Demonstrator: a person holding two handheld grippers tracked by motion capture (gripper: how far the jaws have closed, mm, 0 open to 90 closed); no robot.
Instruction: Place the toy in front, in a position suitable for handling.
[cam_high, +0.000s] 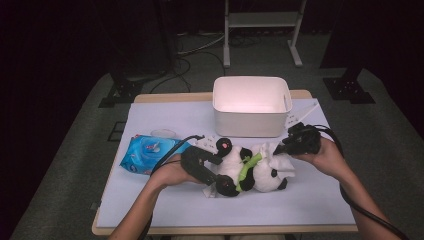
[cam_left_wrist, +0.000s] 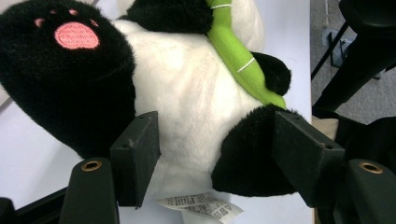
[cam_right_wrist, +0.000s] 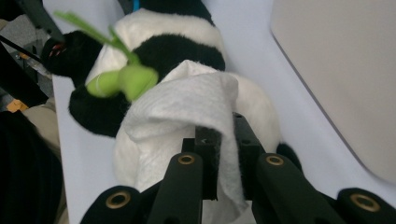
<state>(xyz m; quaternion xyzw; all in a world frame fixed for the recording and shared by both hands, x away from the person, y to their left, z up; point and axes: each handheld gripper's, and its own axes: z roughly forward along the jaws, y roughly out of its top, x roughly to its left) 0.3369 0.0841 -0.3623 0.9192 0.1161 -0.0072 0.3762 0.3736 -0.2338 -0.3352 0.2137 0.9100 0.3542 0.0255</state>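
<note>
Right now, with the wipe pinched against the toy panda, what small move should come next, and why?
Probably drag the right gripper with its white wet wipe across the black-and-white plush panda; the wipe drapes over its white fur while the left gripper braces the toy.

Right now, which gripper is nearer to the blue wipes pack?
Left. The left gripper sits just right of the blue wipes pack; the right gripper is far beyond the panda.

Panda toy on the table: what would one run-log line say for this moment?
left tool: jaws astride panda toy, steadying | right tool: shut on white wipe, laid on toy's head | white bin: behind
</note>
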